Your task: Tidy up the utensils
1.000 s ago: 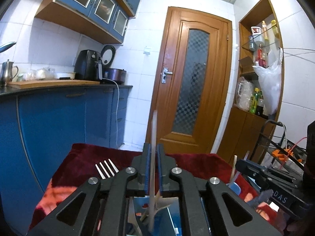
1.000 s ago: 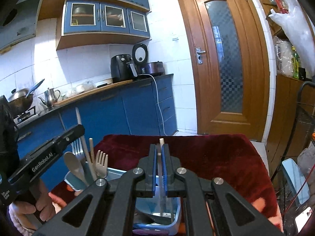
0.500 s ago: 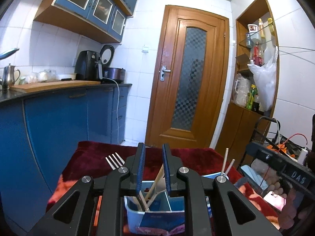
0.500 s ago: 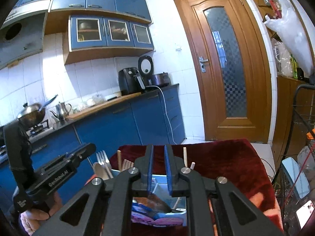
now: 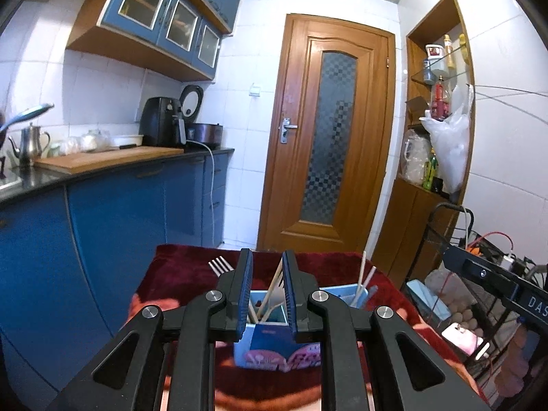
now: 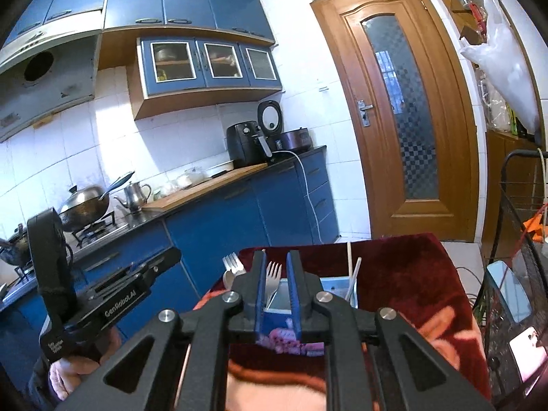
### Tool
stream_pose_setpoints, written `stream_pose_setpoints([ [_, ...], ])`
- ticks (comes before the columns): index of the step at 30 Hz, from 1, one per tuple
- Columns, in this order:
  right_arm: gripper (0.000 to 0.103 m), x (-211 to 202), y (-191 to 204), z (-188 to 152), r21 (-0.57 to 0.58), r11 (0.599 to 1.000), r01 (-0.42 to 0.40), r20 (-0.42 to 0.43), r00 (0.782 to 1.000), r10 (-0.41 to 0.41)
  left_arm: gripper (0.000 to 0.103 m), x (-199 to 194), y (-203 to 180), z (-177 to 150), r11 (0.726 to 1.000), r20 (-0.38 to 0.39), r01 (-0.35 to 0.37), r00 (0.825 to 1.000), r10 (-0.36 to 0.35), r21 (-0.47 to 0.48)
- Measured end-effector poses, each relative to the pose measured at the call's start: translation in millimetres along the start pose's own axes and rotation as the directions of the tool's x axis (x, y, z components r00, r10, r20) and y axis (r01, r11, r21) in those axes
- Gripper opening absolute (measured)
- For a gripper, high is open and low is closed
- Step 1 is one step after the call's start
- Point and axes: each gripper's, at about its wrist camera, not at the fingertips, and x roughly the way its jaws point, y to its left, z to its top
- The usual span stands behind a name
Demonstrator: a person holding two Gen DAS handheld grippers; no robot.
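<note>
A light blue utensil holder with pink print stands on the dark red cloth. It holds metal forks and pale chopsticks. My left gripper hovers just in front of it and slightly above. Its jaws stand a little apart with nothing between them; one chopstick shows through the gap, leaning inside the holder. In the right wrist view, my right gripper is likewise slightly open and holds nothing. Through its gap a pale fork shows in the holder, with a spoon and chopsticks to either side.
Blue kitchen cabinets with a worktop run along the left. A wooden door is behind the table. A black wire rack with a phone stands close on the right. A hand holds the left gripper's handle.
Each gripper was shut on a chopstick standing in the holder. Both have let go, opened a little, and drawn back and upward; the chopsticks stay in the holder.
</note>
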Motion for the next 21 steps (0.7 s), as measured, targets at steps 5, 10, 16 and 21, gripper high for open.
stream_pose_setpoints([
  [5,0.015,-22,17,-13,-0.019,1.0,-0.014,-0.027,1.0,0.014,0.018,-27,-4,-7,1.0,-0.029,-0.007,1.0,0.008,0.024],
  [10,0.017,-38,25,-35,-0.022,1.0,-0.019,-0.035,0.999,0.018,0.018,-50,-8,-27,0.999,-0.053,-0.015,0.998,0.017,0.042],
  [16,0.028,-47,28,-73,-0.043,0.999,0.015,-0.036,0.999,-0.016,0.018,-70,-11,-58,0.997,-0.044,-0.036,0.998,0.039,0.068],
  [21,0.035,-43,30,-102,-0.077,0.995,0.06,-0.04,0.997,-0.064,0.018,-70,-13,-84,0.995,-0.05,-0.072,0.996,0.075,0.069],
])
